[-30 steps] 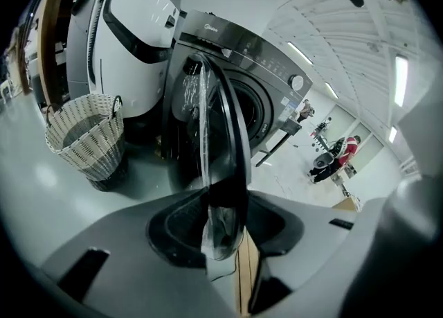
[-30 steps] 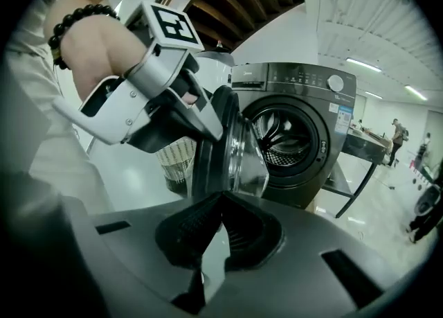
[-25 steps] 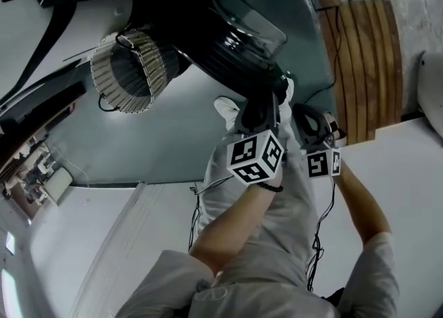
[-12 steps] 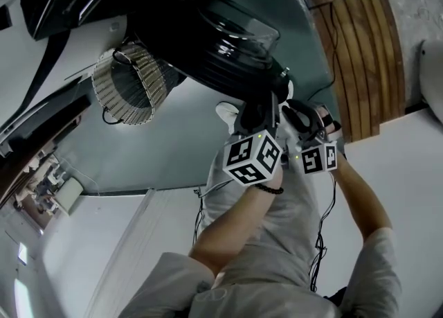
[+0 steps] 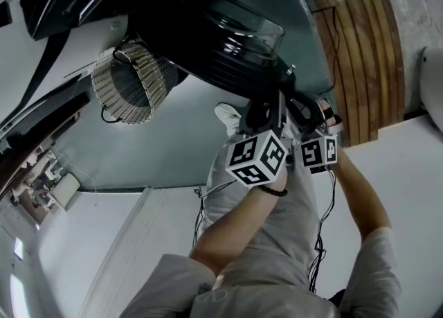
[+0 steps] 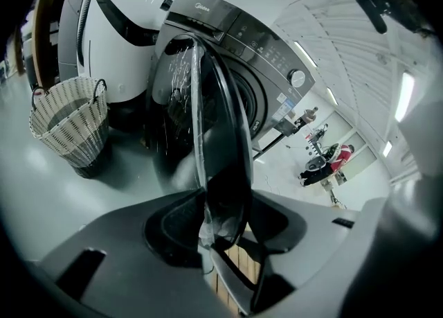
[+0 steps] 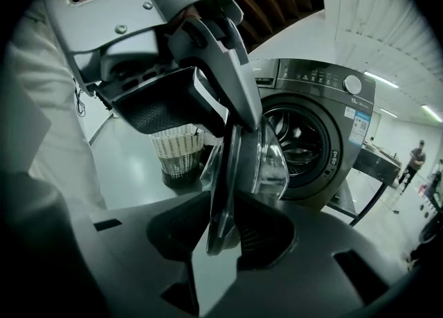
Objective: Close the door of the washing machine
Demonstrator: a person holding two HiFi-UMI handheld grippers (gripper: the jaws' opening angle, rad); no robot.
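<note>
door (image 7: 227,185) edge between tool (image 7: 225,232) jaws, just opened

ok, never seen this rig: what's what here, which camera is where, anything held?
No robot: a person holds a two-jaw gripper in each hand. The head view looks down from a camera on their head; the marker cubes are part of the grippers. The other two views ride on the grippers, looking along the jaws. The washing machine stands with its door open, a wicker basket on the floor nearby. The left gripper and right gripper each have the door's rim between their jaws, which have just been opening, so nothing is clamped.
</note>
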